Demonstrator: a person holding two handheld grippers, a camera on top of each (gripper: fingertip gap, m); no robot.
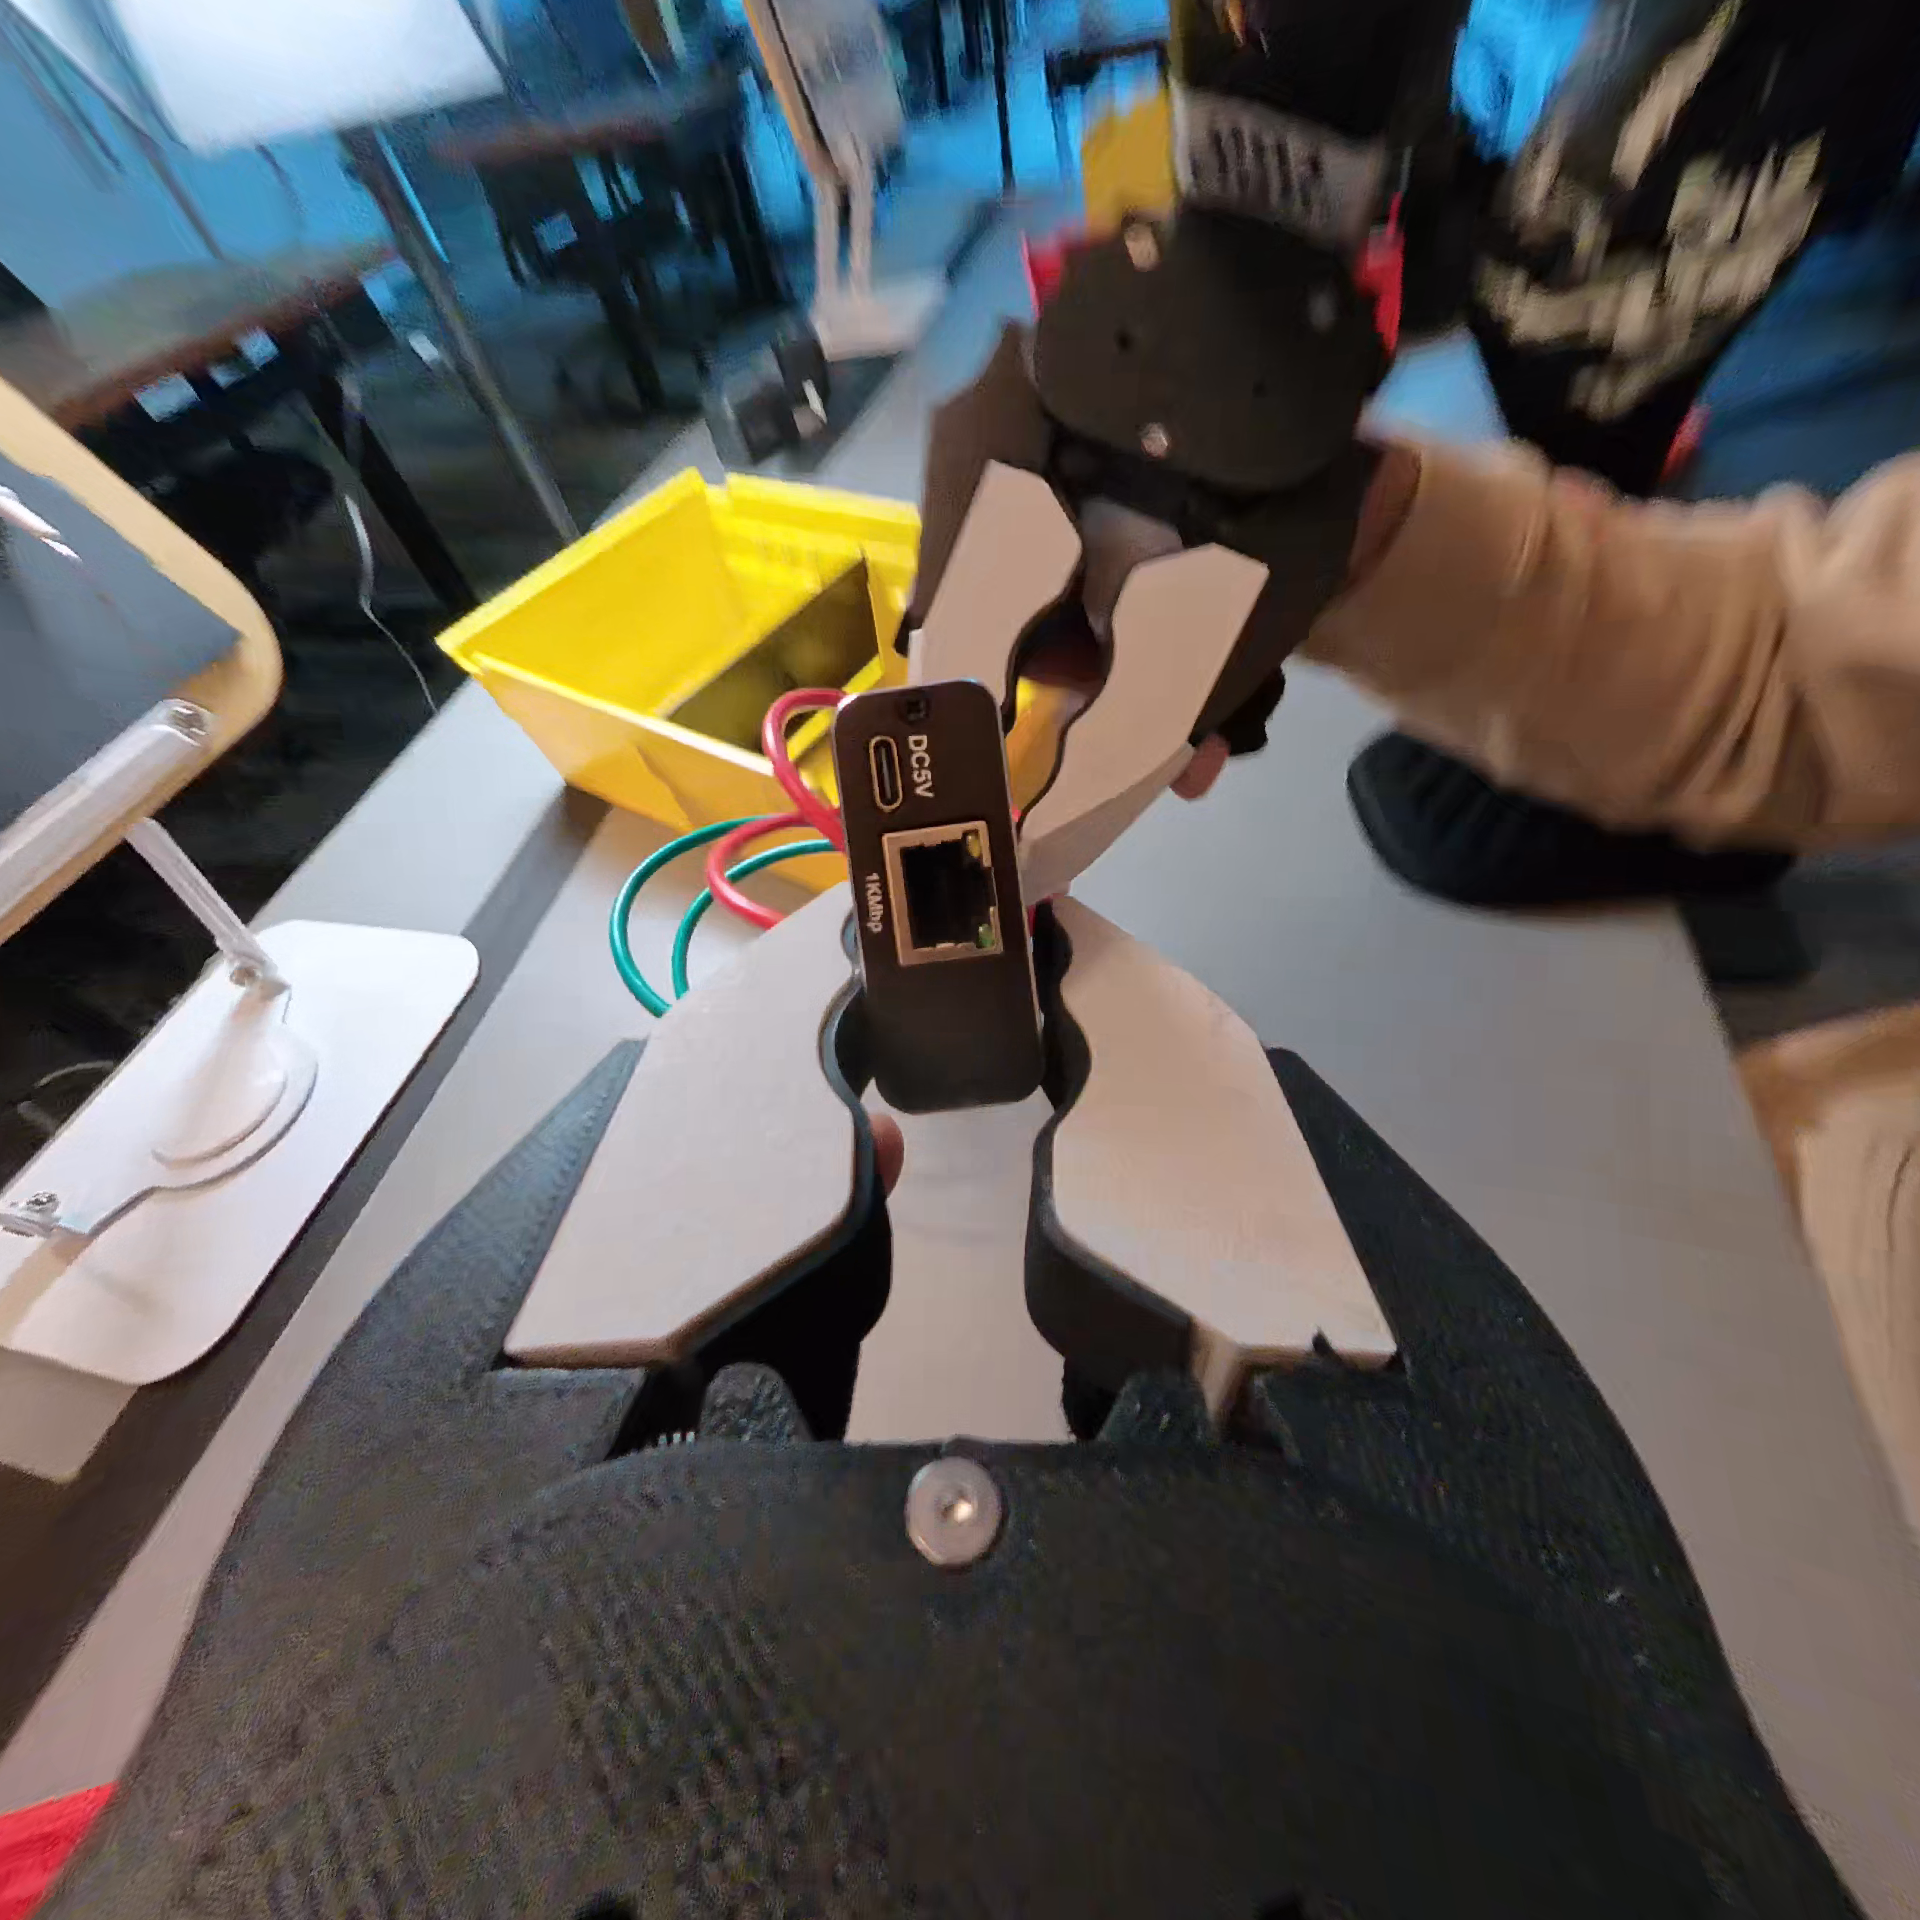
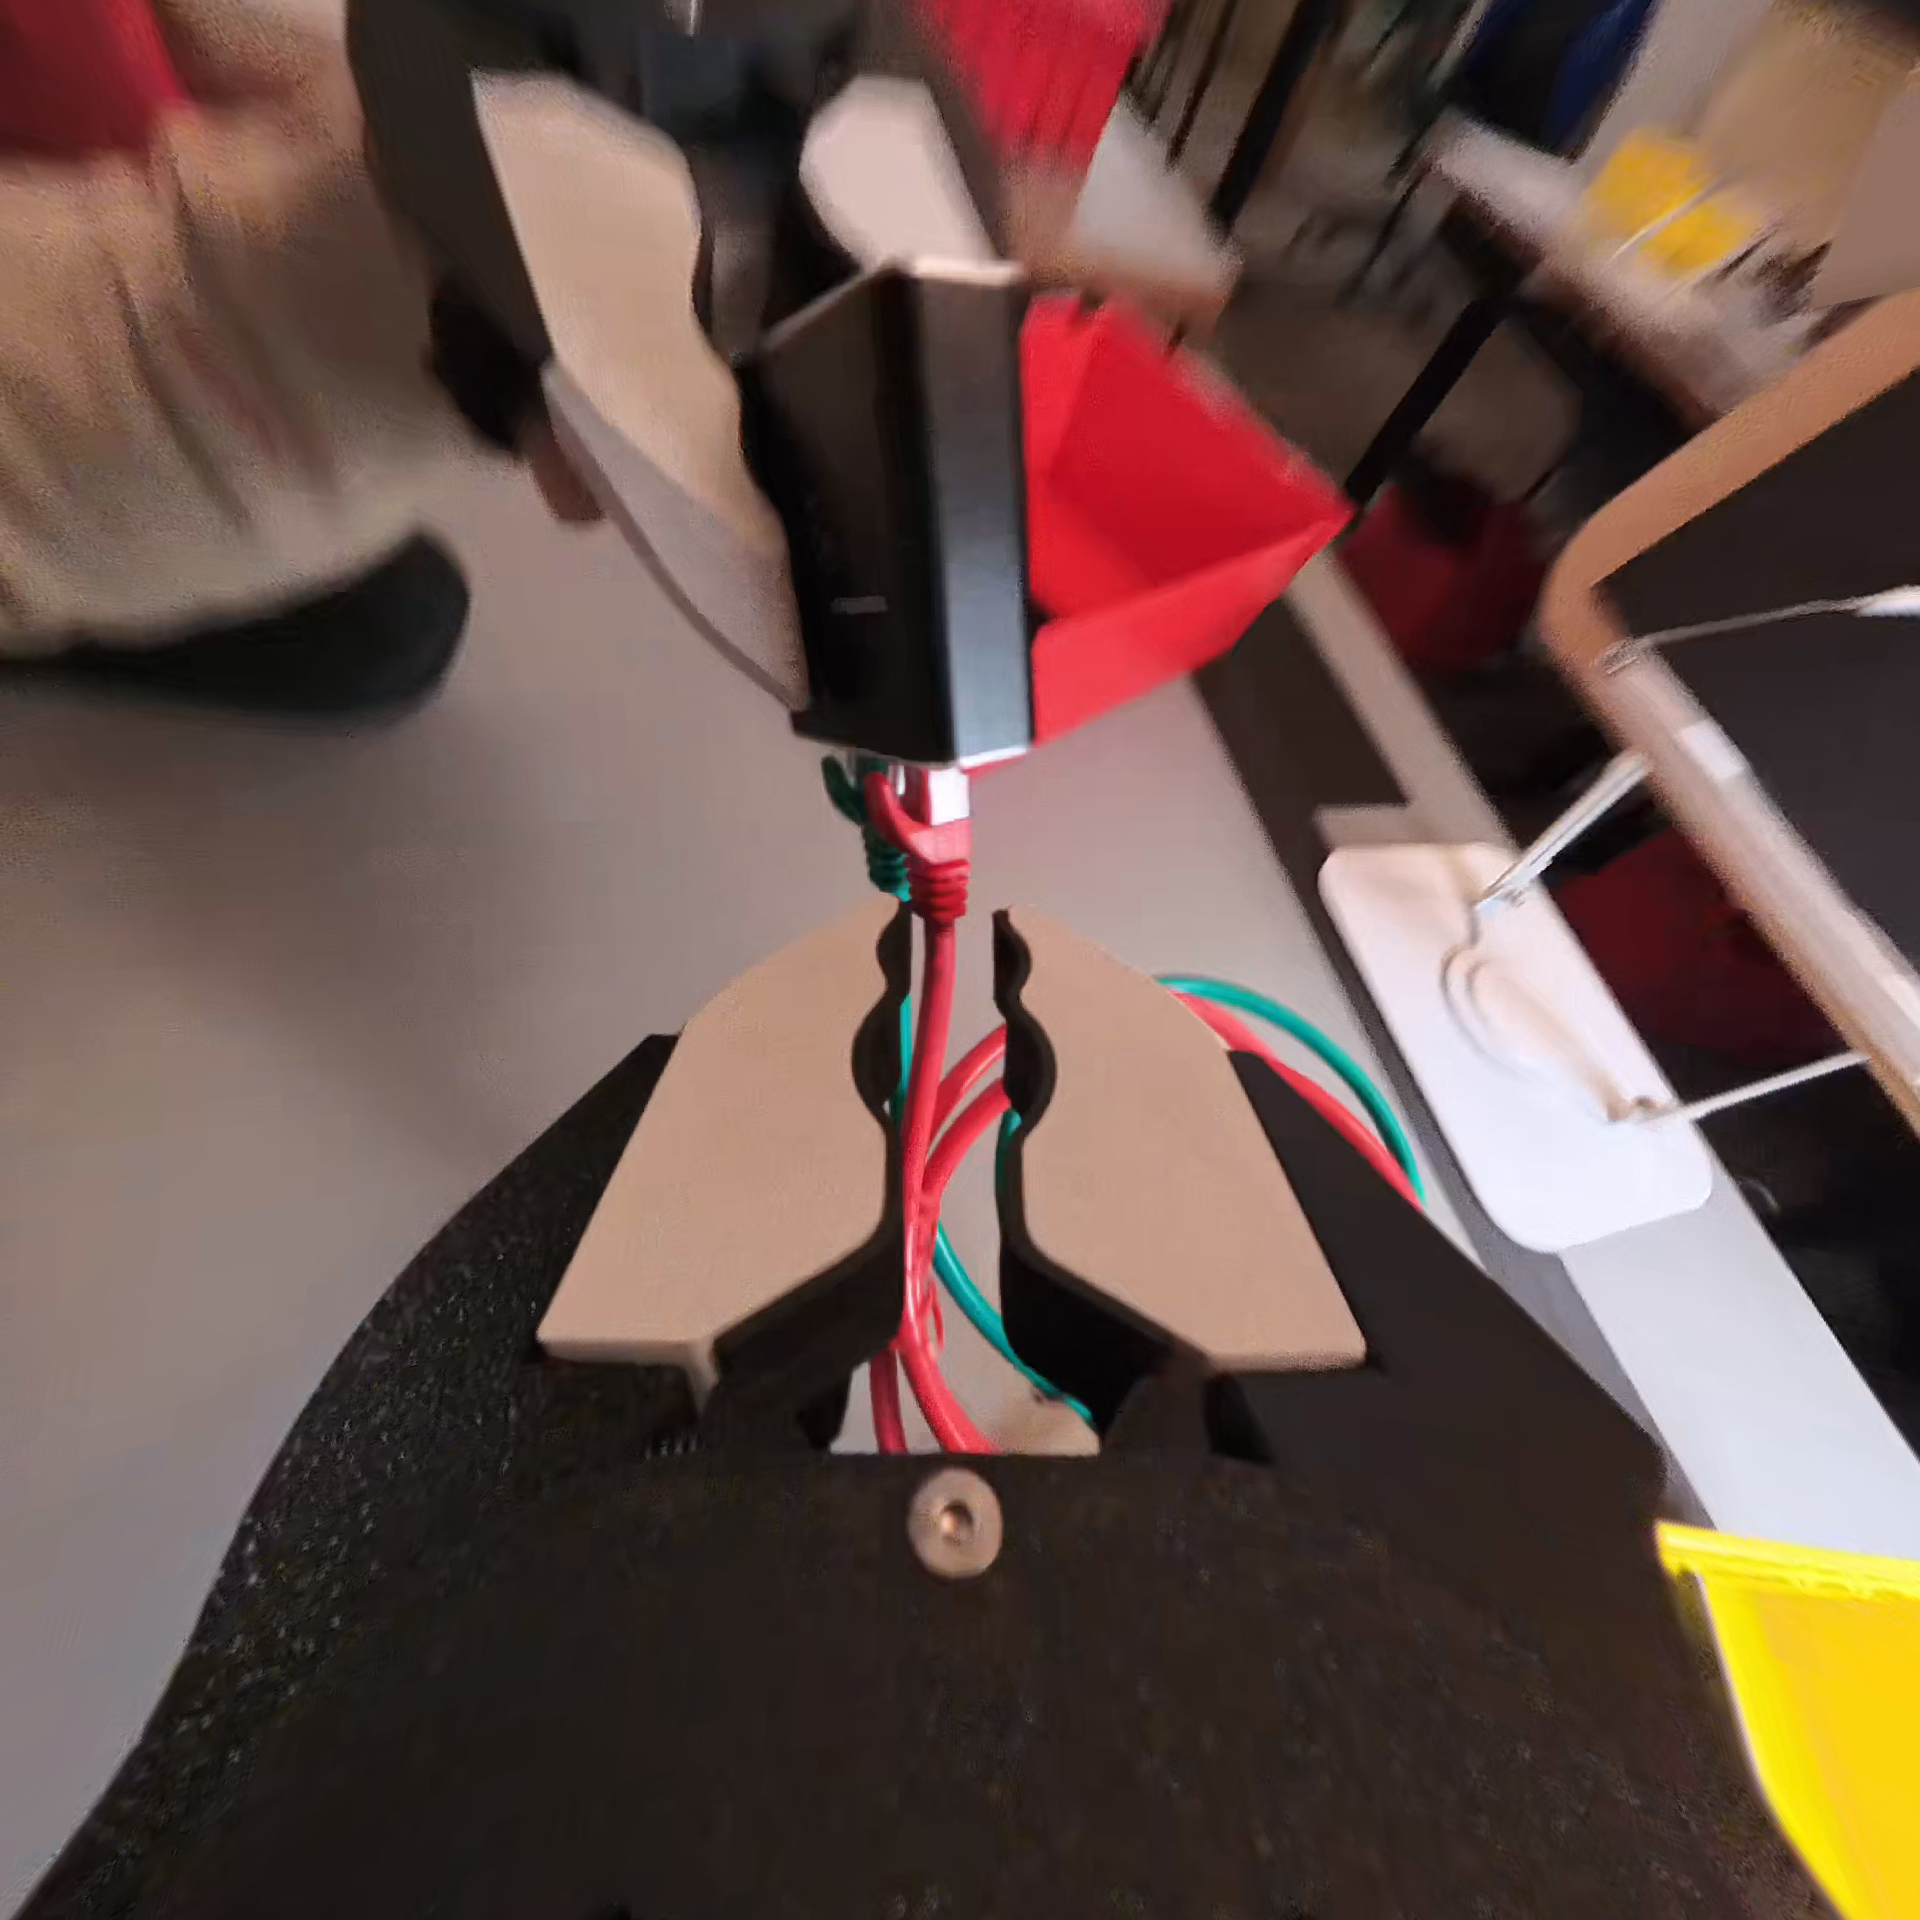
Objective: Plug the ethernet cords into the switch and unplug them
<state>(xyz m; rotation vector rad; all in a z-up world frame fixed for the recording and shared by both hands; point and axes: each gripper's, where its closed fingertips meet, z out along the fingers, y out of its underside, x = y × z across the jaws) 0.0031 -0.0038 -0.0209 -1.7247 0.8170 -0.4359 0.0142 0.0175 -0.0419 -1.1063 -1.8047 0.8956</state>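
In the left wrist view, the left tool (image 1: 951, 997) is clenched on the switch (image 1: 935, 894), a small dark box. The box stands up tall between the two grey fingers (image 1: 727, 1132), held above the grey counter (image 1: 1351, 1039). Its end face shows one square port and one small oval port. At 12 o'clock from the switch, the right tool (image 1: 1049, 727) points back at it, with its tips close behind the box. A hand in a cream sleeve (image 1: 1662, 644) holds that tool at 2 o'clock. Red cords (image 1: 743, 883) and a green cord (image 1: 644, 935) loop on the counter at 10 o'clock from the switch. Behind them sits a yellow bin (image 1: 644, 665). A white lamp base (image 1: 260, 1091) lies at 9 o'clock.

In the right wrist view, the right tool (image 2: 948, 925) is a little bit apart and grips nothing. A red cord (image 2: 940, 987) runs through the gap between its fingers. At 12 o'clock, the switch (image 2: 904, 520) hangs in the left tool (image 2: 748, 582). A red plug (image 2: 935, 852) and a green plug (image 2: 878, 852) go into its bottom. A red bin (image 2: 1143, 520) sits at 1 o'clock. It is all a bit blurry.
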